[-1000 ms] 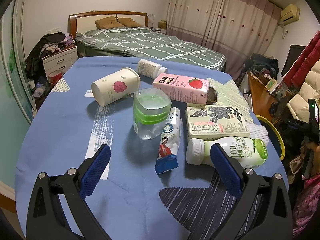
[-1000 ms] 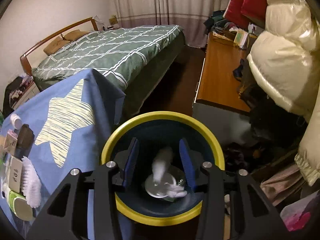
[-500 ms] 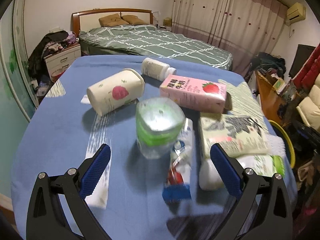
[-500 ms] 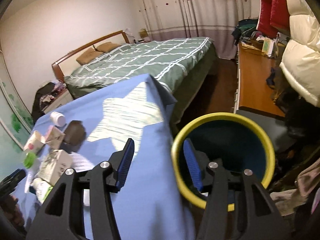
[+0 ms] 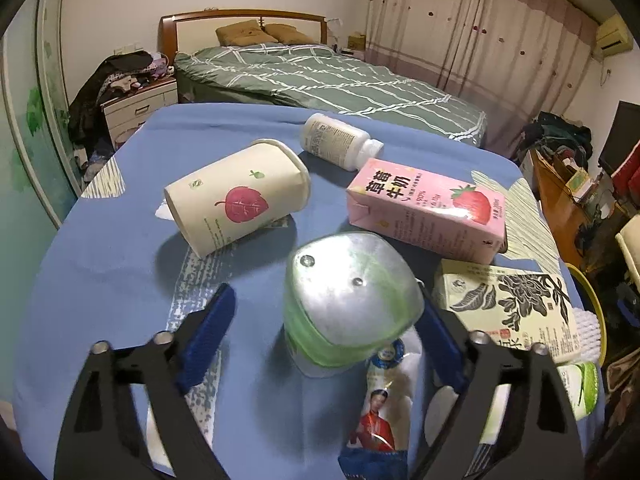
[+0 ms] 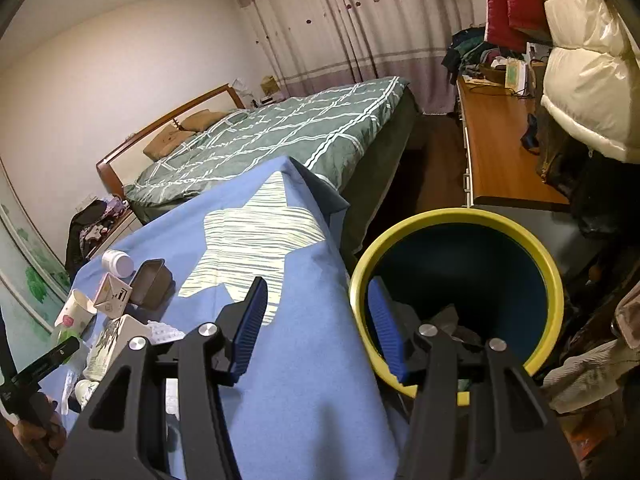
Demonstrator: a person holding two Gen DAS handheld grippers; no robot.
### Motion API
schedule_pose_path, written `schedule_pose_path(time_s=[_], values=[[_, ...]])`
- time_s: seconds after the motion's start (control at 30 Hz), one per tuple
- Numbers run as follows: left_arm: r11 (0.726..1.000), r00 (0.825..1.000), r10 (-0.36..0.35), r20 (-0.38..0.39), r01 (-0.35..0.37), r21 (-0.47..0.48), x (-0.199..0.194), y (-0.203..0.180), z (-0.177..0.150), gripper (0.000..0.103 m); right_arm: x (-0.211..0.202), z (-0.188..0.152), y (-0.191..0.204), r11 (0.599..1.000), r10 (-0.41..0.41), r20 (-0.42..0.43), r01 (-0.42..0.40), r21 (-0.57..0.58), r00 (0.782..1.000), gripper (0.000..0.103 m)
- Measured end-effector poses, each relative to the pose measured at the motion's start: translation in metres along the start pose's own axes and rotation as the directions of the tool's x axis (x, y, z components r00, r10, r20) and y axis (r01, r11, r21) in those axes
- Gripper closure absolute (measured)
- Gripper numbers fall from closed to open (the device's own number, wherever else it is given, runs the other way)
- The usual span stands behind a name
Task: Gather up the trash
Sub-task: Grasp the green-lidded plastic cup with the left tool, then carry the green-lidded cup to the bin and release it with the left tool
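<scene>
My left gripper (image 5: 324, 340) is open, its blue pads on either side of an upright clear green-banded plastic cup with a foil lid (image 5: 352, 300) on the blue table. Around it lie a paper cup with a red leaf (image 5: 240, 200), a white bottle (image 5: 340, 142), a pink strawberry milk carton (image 5: 428, 208), a leaf-print carton (image 5: 512, 312), a toothpaste tube (image 5: 384, 412) and a green-white bottle (image 5: 580, 388). My right gripper (image 6: 320, 324) is open and empty above the table edge, beside the yellow-rimmed blue bin (image 6: 552, 276).
A bed (image 5: 320, 76) stands behind the table, a nightstand (image 5: 136, 108) at the left. In the right wrist view a wooden desk (image 6: 500, 152) and hanging jackets (image 6: 580, 60) are beyond the bin. A dark box (image 6: 152, 284) sits on the cloth (image 6: 304, 380).
My left gripper has moved forward so the green-banded cup now sits between its pads. My right gripper has lifted out of the bin, swung left toward the table and opened wider.
</scene>
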State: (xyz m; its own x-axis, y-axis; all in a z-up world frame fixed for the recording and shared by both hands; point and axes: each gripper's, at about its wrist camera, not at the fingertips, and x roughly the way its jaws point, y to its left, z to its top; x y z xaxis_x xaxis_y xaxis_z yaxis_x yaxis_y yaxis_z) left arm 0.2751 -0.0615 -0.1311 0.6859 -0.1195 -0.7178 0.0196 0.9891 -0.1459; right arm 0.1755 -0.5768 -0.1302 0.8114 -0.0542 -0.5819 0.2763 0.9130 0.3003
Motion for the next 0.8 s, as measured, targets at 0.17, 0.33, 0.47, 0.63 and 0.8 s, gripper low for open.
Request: schedule_pose_path(time_s=[0.17,0.33,0.47,0.63,0.8], values=[[1.0,1.0,-0.004,0.005,0.004,0.017,0.004,0.001,-0.005,0.036,0.004,-0.005,0.001,1.0,-0.008,-0.002,0.008,-0.005,1.0,0.052],[0.999,0.999,0.004,0.034,-0.005,0.05,0.002,-0.008,-0.008,0.048,0.006,-0.009,0.002,0.999,-0.025,-0.005,0.024,-0.022,1.0,0.052],[1.0,0.999,0.009,0.04,-0.01,0.021,0.0,0.0,-0.008,0.048,0.003,-0.011,-0.001,1.0,-0.025,-0.001,0.025,-0.013,1.0,0.052],[1.0,0.999,0.012,0.04,-0.012,-0.004,-0.003,0.007,-0.007,0.048,0.0,-0.011,-0.002,0.999,-0.034,0.015,0.034,-0.012,0.999,0.052],[1.0,0.999,-0.003,0.049,0.004,-0.008,-0.022,0.004,-0.004,0.048,0.001,-0.011,-0.004,1.0,-0.029,0.008,0.029,0.001,1.0,0.052]])
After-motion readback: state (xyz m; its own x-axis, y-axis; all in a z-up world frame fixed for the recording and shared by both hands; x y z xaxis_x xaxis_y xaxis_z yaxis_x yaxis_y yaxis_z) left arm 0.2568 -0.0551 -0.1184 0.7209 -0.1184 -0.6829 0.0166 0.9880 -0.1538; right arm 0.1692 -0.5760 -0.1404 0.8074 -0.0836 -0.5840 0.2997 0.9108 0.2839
